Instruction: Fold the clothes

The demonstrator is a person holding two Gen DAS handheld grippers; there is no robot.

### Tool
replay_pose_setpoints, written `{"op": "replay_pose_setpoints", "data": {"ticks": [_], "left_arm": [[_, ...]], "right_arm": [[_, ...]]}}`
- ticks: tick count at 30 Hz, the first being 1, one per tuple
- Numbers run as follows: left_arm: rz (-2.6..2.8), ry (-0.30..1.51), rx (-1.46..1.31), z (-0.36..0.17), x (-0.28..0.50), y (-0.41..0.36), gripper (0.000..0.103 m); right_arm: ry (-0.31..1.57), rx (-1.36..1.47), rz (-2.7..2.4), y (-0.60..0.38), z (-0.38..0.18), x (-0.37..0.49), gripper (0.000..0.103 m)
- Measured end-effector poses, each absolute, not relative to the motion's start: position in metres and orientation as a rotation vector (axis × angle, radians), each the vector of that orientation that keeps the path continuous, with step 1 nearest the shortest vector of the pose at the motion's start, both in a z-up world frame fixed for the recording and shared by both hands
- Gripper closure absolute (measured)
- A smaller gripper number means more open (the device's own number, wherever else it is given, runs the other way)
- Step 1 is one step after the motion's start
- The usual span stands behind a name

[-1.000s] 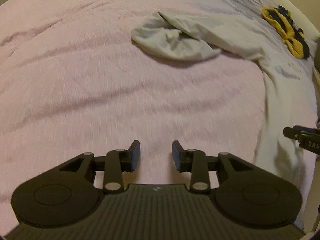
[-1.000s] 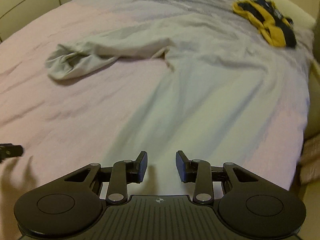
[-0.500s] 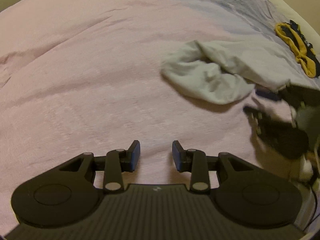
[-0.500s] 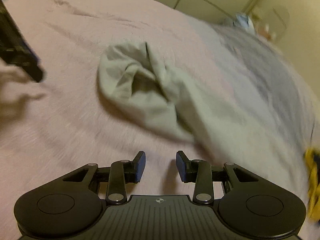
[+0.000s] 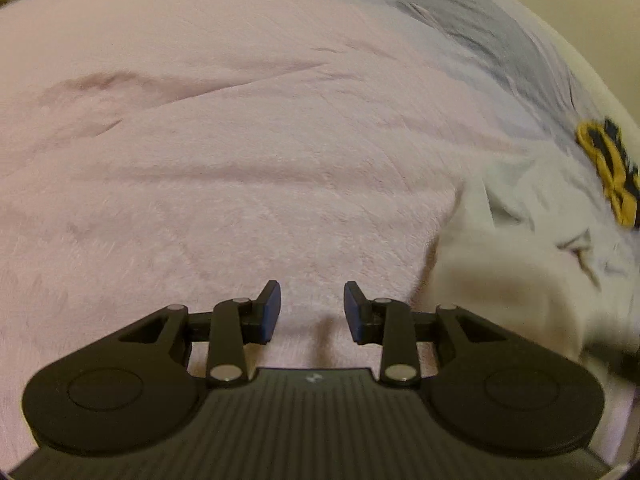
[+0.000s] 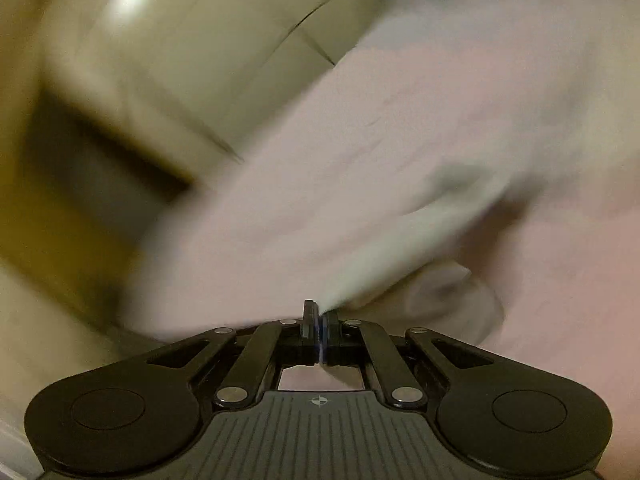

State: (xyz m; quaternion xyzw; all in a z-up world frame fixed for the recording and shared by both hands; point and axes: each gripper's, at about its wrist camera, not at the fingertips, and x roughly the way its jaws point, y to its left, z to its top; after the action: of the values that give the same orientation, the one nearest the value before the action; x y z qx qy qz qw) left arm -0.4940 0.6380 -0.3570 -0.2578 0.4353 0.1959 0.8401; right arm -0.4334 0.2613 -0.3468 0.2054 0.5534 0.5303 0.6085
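Two grippers in view, one per wrist camera. Left gripper [image 5: 312, 307]: jaws spread apart with nothing between them, only the pink blanket [image 5: 224, 160] showing in the gap; it hangs over bare blanket and touches no cloth. Pale grey-white garment [image 5: 532, 264]: lies bunched at the right edge of the left view, on the blanket, just beside the left gripper's right arm and apart from its fingertips. Yellow and black garment [image 5: 612, 168]: farther off at the right rim, on a grey sheet [image 5: 492, 32] that covers the far part of the bed. Right gripper [image 6: 320, 320]: jaws pressed together, pinching an edge of the pale garment [image 6: 404, 248], which stretches away from the pads up and to the right across the blanket [image 6: 360, 112]. Right view heavily smeared; cloth detail unreadable. Cream panelled surface [image 6: 224, 40] fills the upper left of that view, beyond the edge of the bed.
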Motion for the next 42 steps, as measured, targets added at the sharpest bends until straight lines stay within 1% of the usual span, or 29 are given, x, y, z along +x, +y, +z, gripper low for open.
{"op": "replay_pose_setpoints", "data": {"ticks": [1, 2, 3, 4, 6, 10, 11, 12, 14, 16, 17, 18, 20, 22, 23, 26, 28, 30, 32, 33, 35, 36, 37, 38, 39, 41, 42], "left_arm": [[0.42, 0.917, -0.57, -0.357, -0.499, 0.64, 0.074], [0.419, 0.918, -0.598, -0.358, -0.503, 0.64, 0.073], [0.408, 0.923, -0.628, -0.361, -0.506, 0.637, 0.073], [0.39, 0.932, -0.656, -0.364, -0.509, 0.633, 0.073], [0.369, 0.957, -0.715, -0.372, -0.519, 0.623, 0.072], [0.4, 0.997, -0.845, -0.382, -0.55, 0.603, 0.071], [0.423, 0.981, -0.907, -0.383, -0.562, 0.601, 0.069], [0.446, 0.963, -0.97, -0.383, -0.574, 0.598, 0.065], [0.5, 0.912, -1.141, -0.389, -0.596, 0.597, 0.06], [0.515, 0.837, -1.368, -0.407, -0.611, 0.595, 0.061], [0.515, 0.8, -1.472, -0.417, -0.613, 0.592, 0.065], [0.499, 0.748, -1.561, -0.426, -0.613, 0.589, 0.074], [0.467, 0.682, -1.571, -0.423, -0.602, 0.587, 0.103], [0.436, 0.617, -1.575, -0.42, -0.592, 0.585, 0.103], [0.437, 0.618, -1.445, -0.401, -0.586, 0.589, 0.103], [0.486, 0.567, -0.993, -0.319, -0.585, 0.611, 0.103], [0.557, 0.56, -0.573, -0.264, -0.587, 0.616, 0.103], [0.576, 0.617, -0.183, -0.243, -0.583, 0.611, 0.103], [0.543, 0.705, -0.191, -0.26, -0.58, 0.625, 0.102], [0.558, 0.739, -0.254, -0.282, -0.58, 0.637, 0.102], [0.566, 0.869, -0.382, -0.338, -0.576, 0.656, 0.101], [0.595, 0.902, -0.392, -0.356, -0.578, 0.658, 0.101], [0.623, 0.936, -0.402, -0.373, -0.579, 0.66, 0.099], [0.652, 0.967, -0.411, -0.39, -0.581, 0.661, 0.094], [0.671, 0.941, -0.406, -0.388, -0.59, 0.659, 0.087], [0.708, 0.901, -0.429, -0.375, -0.602, 0.658, 0.078], [0.727, 0.88, -0.441, -0.368, -0.608, 0.657, 0.078]], "right_arm": [[1.371, 0.462, 1.178, 0.255, -0.356, -0.443, 0.102], [1.463, 0.448, 1.128, 0.248, -0.365, -0.452, 0.099], [1.538, 0.35, 1.058, 0.242, -0.375, -0.457, 0.089], [1.599, 0.24, 0.975, 0.232, -0.385, -0.459, 0.084], [1.612, 0.18, 0.915, 0.208, -0.39, -0.45, 0.084], [1.413, 0.098, 0.827, 0.17, -0.367, -0.413, 0.084], [1.361, 0.079, 0.804, 0.161, -0.361, -0.403, 0.084], [1.31, 0.059, 0.782, 0.152, -0.354, -0.394, 0.084], [1.228, -0.029, 0.743, 0.147, -0.351, -0.384, 0.084], [1.205, -0.078, 0.729, 0.143, -0.355, -0.379, 0.084], [1.213, -0.086, 0.721, 0.143, -0.36, -0.38, 0.083], [1.223, -0.092, 0.712, 0.143, -0.366, -0.38, 0.083], [1.207, -0.097, 0.709, 0.136, -0.372, -0.386, 0.083], [1.181, -0.123, 0.719, 0.132, -0.373, -0.394, 0.083], [1.173, -0.145, 0.727, 0.133, -0.372, -0.396, 0.083], [1.162, -0.19, 0.743, 0.137, -0.37, -0.399, 0.083], [1.173, -0.174, 0.738, 0.133, -0.371, -0.397, 0.083], [1.181, -0.159, 0.73, 0.136, -0.373, -0.395, 0.083], [1.183, -0.157, 0.722, 0.139, -0.375, -0.396, 0.083], [1.178, -0.168, 0.719, 0.14, -0.374, -0.397, 0.083], [1.172, -0.195, 0.722, 0.145, -0.374, -0.399, 0.082], [1.168, -0.209, 0.724, 0.148, -0.374, -0.4, 0.081], [1.165, -0.223, 0.726, 0.15, -0.374, -0.401, 0.081], [1.164, -0.239, 0.732, 0.151, -0.372, -0.402, 0.081], [1.163, -0.252, 0.737, 0.15, -0.371, -0.401, 0.08], [1.163, -0.268, 0.738, 0.149, -0.37, -0.397, 0.077], [1.165, -0.264, 0.732, 0.148, -0.368, -0.395, 0.072]]}}
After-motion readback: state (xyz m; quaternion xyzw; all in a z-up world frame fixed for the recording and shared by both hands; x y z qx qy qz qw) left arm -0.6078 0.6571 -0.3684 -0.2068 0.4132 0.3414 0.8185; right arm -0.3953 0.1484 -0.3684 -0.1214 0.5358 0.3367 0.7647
